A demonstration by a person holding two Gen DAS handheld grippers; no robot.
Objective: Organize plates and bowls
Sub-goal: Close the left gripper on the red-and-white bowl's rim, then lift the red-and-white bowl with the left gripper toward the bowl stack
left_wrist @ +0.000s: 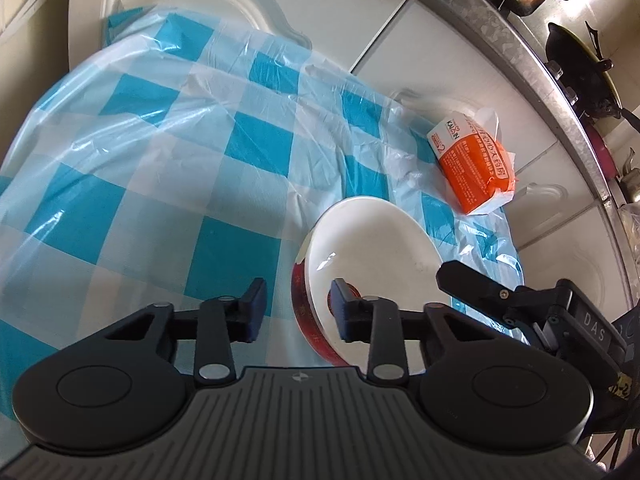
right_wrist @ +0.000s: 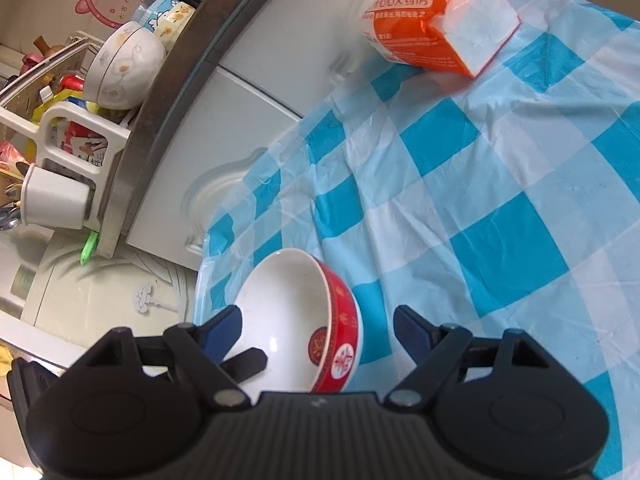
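Nearest in the left wrist view, the left tongs (left_wrist: pixel 298 307) straddle the near wall of the bowl (left_wrist: pixel 372 248): one pad sits inside the white interior, the other outside the red wall, with gaps visible on both sides, so they stand apart around the rim and not clamped.

In the right wrist view the right tongs (right_wrist: pixel 318 330) also straddle the bowl (right_wrist: pixel 288 312), at its opposite wall; the left finger (right_wrist: pixel 224 330) lies over the white interior, the right finger (right_wrist: pixel 414 332) is clear of the red outside. These jaws are wide and not pressing. A tip of the other tool (right_wrist: pixel 246 362) pokes into the bowl beside them.

The bowl, white inside and red with gold marks outside, stands on a bench under a blue-and-white checked cloth (right_wrist: pixel 480 208), near the cloth's edge.

Farther off, an orange pack (left_wrist: pixel 470 166) lies at the cloth's edge.

Beyond that, white cabinet doors (left_wrist: pixel 400 28) rise to a metal-edged counter (left_wrist: pixel 532 68). On it are dark pans (left_wrist: pixel 576 60), and in the right view a floral bowl (right_wrist: pixel 124 70) on a cluttered rack (right_wrist: pixel 76 160).
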